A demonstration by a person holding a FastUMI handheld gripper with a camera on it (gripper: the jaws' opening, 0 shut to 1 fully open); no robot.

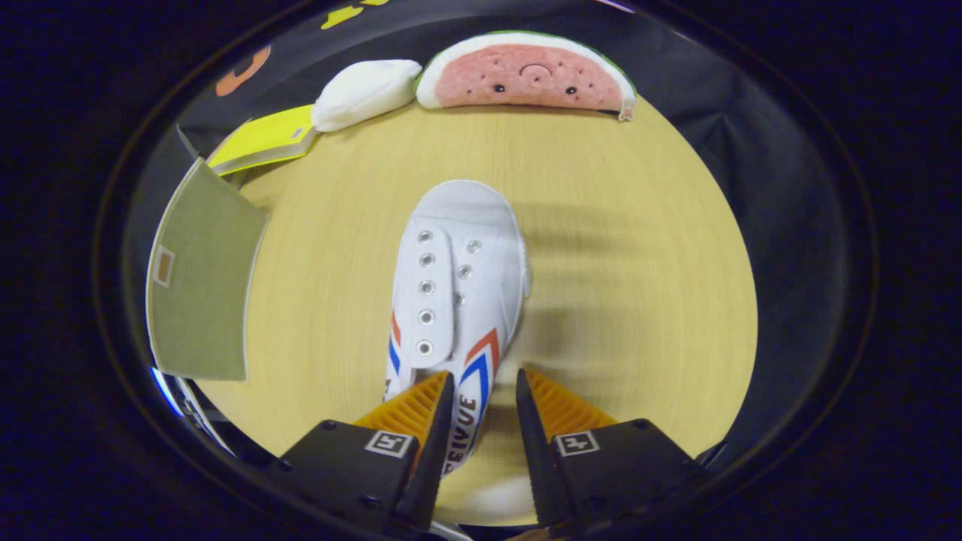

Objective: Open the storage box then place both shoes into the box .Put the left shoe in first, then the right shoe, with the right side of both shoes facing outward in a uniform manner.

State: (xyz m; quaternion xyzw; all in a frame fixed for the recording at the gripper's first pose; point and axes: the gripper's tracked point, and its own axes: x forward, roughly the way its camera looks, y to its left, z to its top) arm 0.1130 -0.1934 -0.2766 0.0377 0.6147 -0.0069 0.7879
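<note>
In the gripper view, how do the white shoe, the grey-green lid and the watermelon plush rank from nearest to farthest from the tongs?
1. White shoe: its heel end reaches between the open tongs.
2. Grey-green lid: beyond the fingers, off to the left.
3. Watermelon plush: at the table's far edge.

Location entry: I am looking into a staged recording booth, not a lived-in room. Evidence, item by item: black cloth wall (699, 83) is hanging close behind and around a pale wood-grain tabletop (639, 248). Props are sitting along the table's far edge, top of the frame: a watermelon-slice plush (526, 75) and a white cushion (364, 92) just left of it. At upper left a yellow card (263, 139) is lying, and a drab green panel (201, 289) is standing at the left. A lone white shoe (455, 278) is resting mid-table.
</note>
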